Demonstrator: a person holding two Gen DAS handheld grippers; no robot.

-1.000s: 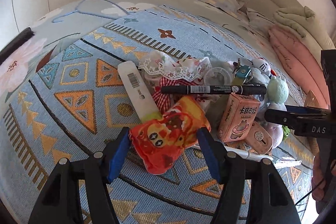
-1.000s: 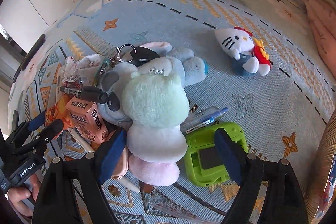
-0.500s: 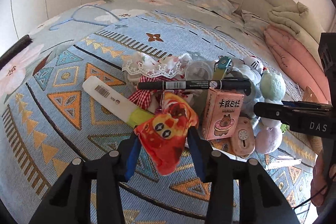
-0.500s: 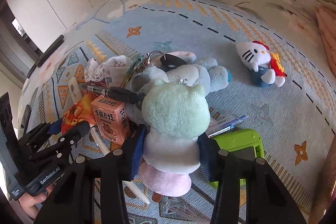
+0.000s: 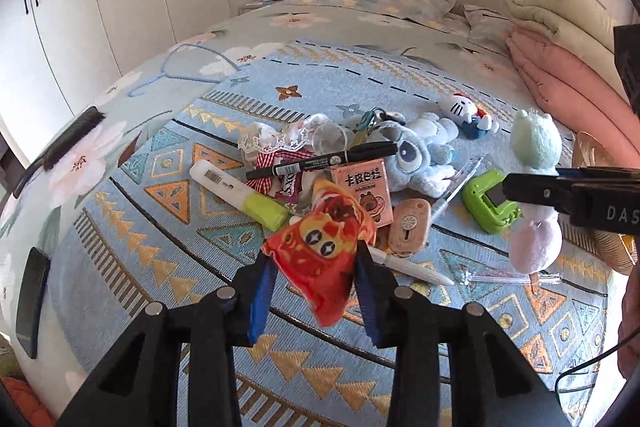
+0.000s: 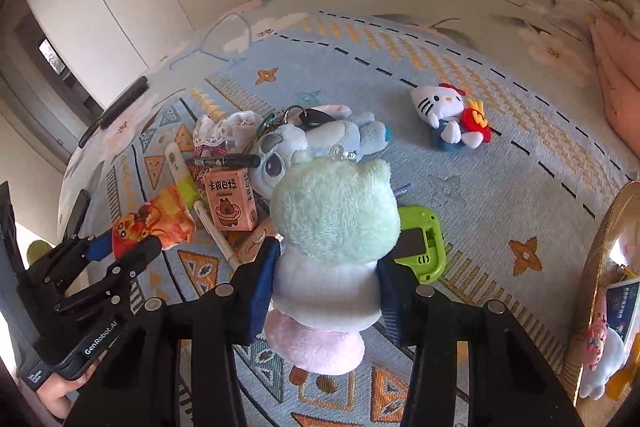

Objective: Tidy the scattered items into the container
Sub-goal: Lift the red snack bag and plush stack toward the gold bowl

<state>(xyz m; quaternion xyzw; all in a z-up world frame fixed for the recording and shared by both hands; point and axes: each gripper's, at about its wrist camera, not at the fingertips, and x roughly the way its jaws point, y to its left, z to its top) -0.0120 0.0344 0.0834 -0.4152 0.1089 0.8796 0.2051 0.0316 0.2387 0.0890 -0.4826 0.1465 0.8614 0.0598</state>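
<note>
My left gripper (image 5: 314, 293) is shut on an orange snack packet (image 5: 324, 247) and holds it above the blue patterned rug (image 5: 132, 227). My right gripper (image 6: 326, 291) is shut on a mint-and-pink plush toy (image 6: 332, 227), lifted off the rug; the plush also shows in the left wrist view (image 5: 534, 147). The woven basket (image 6: 600, 255), holding a few items, sits at the right edge. On the rug lie a pink carton (image 5: 366, 189), a black marker (image 5: 320, 161), a blue plush (image 5: 420, 155), a green gadget (image 5: 486, 203) and a Hello Kitty plush (image 6: 448, 113).
A white and yellow tube (image 5: 236, 193), lace cloth (image 5: 276, 143), keys (image 5: 370, 119), a white pen (image 5: 408, 265) and a clear pen (image 5: 460, 187) lie in the pile. Folded pink and cream quilts (image 5: 560, 67) are at the right. A blue hanger (image 5: 192, 67) lies beyond.
Both grippers closed on their items and lifted: the left raised the snack packet, the right raised the mint plush off the pile. Both cameras pulled up and back.
</note>
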